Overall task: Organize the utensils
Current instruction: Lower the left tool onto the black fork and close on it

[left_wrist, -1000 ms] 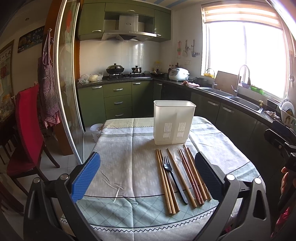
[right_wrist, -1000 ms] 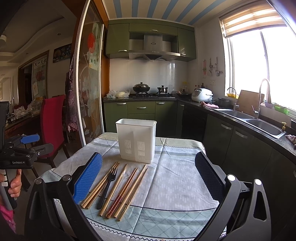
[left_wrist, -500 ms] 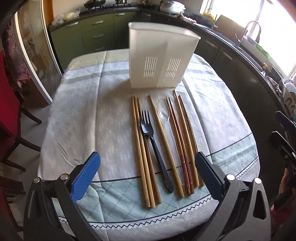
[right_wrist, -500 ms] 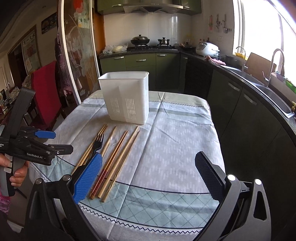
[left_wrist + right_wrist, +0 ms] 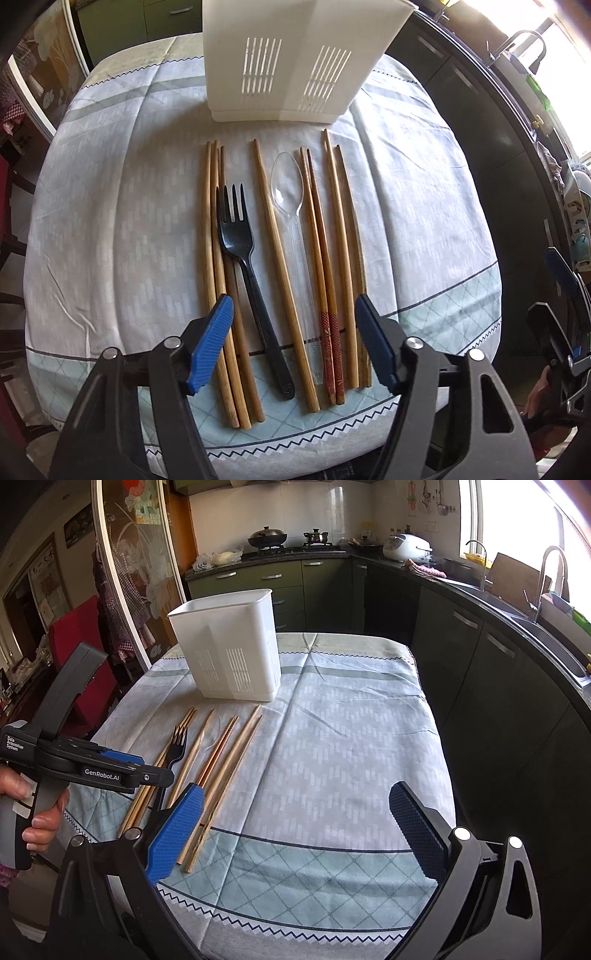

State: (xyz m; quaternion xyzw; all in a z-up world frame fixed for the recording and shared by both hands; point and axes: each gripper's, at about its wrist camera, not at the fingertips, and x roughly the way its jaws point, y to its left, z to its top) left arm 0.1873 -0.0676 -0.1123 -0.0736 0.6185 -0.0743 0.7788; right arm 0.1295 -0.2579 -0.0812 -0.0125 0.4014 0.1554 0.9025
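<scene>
A white slotted utensil holder stands upright at the far side of the table; it also shows in the right wrist view. In front of it lie wooden chopsticks, a black plastic fork, a clear plastic spoon and a red-patterned chopstick pair. My left gripper is open and empty, just above the near ends of the utensils. My right gripper is open and empty over bare tablecloth, right of the chopsticks and fork.
The table wears a pale blue-grey cloth with a zigzag border at the near edge. A red chair stands at the left. Dark green kitchen cabinets and a sink counter run along the right and back.
My left gripper has moved forward and down over the utensils, and its fingers stand closer together. My right gripper has moved forward and tilted down toward the tablecloth.
</scene>
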